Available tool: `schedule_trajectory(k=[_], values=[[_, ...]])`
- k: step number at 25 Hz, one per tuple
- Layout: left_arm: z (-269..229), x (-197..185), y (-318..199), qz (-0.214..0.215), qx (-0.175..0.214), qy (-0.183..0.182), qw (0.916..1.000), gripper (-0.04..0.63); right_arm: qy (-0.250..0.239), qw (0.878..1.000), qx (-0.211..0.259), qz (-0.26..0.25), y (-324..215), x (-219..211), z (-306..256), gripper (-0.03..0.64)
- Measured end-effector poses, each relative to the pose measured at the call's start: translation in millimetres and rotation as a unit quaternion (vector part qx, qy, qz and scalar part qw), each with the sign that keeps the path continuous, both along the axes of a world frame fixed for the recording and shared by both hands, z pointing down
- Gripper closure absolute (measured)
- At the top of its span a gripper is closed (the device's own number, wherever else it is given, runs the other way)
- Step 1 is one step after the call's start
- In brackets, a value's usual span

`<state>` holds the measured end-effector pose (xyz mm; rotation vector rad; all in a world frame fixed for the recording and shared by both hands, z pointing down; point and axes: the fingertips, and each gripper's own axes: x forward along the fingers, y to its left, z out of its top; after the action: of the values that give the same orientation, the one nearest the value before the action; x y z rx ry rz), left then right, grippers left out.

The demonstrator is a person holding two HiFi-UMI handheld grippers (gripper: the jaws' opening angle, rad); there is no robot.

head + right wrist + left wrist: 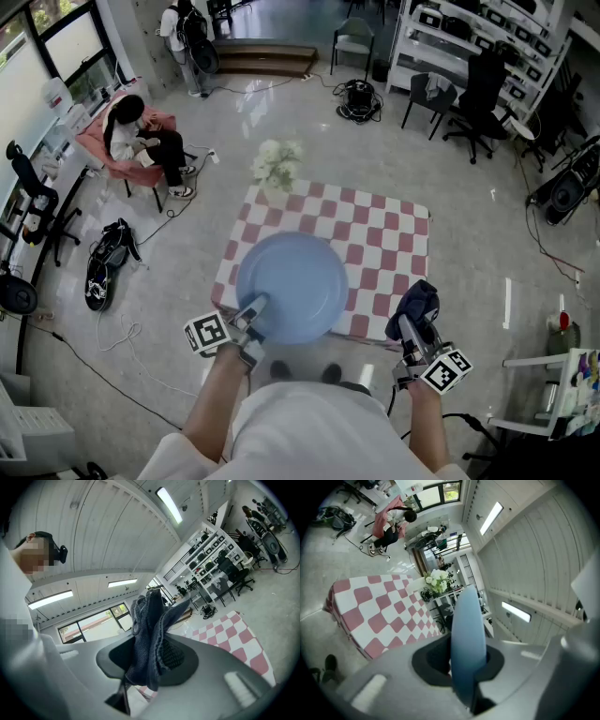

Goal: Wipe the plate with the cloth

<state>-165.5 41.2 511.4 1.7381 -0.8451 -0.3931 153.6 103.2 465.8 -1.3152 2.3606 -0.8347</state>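
Head view is showing the left gripper [253, 311] pinching the blue plate [292, 286] by its near rim, w/ the plate's face looking up at the camera and hanging over the near edge of the checked table [394, 234]. It's prob. lifted off the cloth cover, not resting on it. The left gripper view is confirming the hold: the jaws are sitting close together on the plate's [467, 639] rim, seen edge-on and running straight away from the camera. The right gripper [412, 330] is carrying the dark blue cloth [414, 305] as a bunched wad. In the right gripper view its jaws are clamping the lower part of the cloth [150, 634], w/ the loose folds sticking out past the tips. The key relation: the cloth is sitting off the plate's right rim, apart from it w/ a gap btwn the two, at approx. the same height in the frame. So the wiping hand is needing to travel leftward, across the person's body, to bring the wad onto the plate's upturned face. The right gripper is the nearer one for that, while the left is acting only as the holder. White flowers [277, 164] are standing at the table's far edge, well clear of all this.
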Motion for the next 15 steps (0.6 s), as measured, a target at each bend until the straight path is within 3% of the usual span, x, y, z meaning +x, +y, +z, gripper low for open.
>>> schedule_trajectory(k=[6, 15], values=[[-0.9, 6.6, -0.8, 0.003, 0.006, 0.015, 0.9999, 0.548, 0.000, 1.000, 0.000, -0.002, -0.6, 1.5, 4.2, 0.491], [4.5, 8.8, 1.8, -0.001, 0.002, 0.002, 1.0000, 0.548, 0.007, 1.000, -0.002, -0.010, 0.9, 4.9, 7.7, 0.489]])
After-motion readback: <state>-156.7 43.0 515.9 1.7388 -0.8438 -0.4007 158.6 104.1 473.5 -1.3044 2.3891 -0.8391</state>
